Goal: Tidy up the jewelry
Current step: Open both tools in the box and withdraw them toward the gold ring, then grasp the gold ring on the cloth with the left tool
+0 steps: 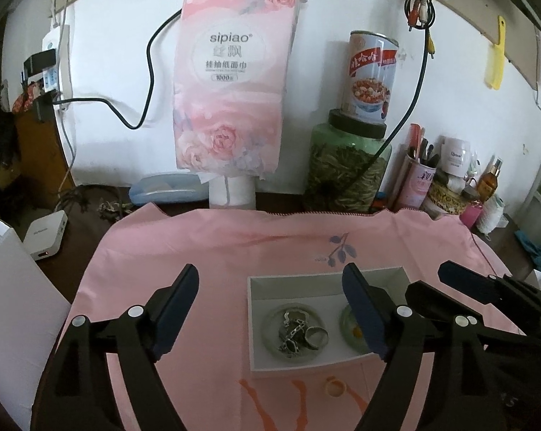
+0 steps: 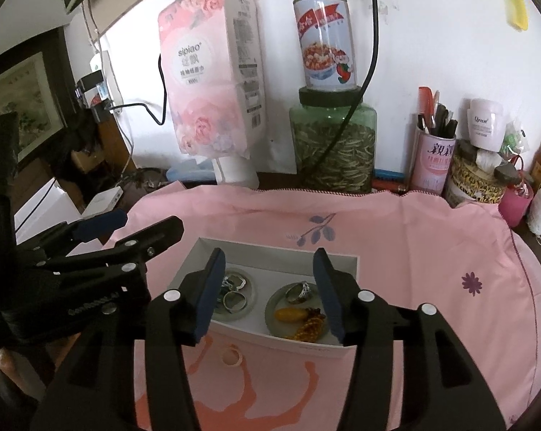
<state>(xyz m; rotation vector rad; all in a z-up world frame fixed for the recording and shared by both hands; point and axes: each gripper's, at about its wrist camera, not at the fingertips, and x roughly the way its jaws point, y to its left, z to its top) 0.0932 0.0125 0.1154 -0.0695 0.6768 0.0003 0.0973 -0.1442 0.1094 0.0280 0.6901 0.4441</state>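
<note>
White wall fills the background of the left wrist view, with a pink tissue pack [image 1: 231,82] hanging at upper centre and a tin can [image 1: 369,77] on a green jar [image 1: 345,168] to its right. Below, a pink cloth [image 1: 234,251] covers the tabletop. A white box [image 1: 256,323] at lower centre holds two small dishes; the left dish [image 1: 293,330] carries silver rings. A pale ring [image 1: 334,387] lies on the cloth just below the box. The left tongs [image 1: 270,276] gape wide, holding nothing. The right tongs [image 1: 428,280] enter at right, apart and empty.

Seen from the right wrist, the same cloth [image 2: 414,251] spreads under the box [image 2: 306,346]. The right dish [image 2: 281,327] holds amber beads [image 2: 311,327] and a ring. The right tongs [image 2: 268,256] stand wide open over the box, empty. The left tongs [image 2: 146,224] sit at left, parted, gripping nothing.
</note>
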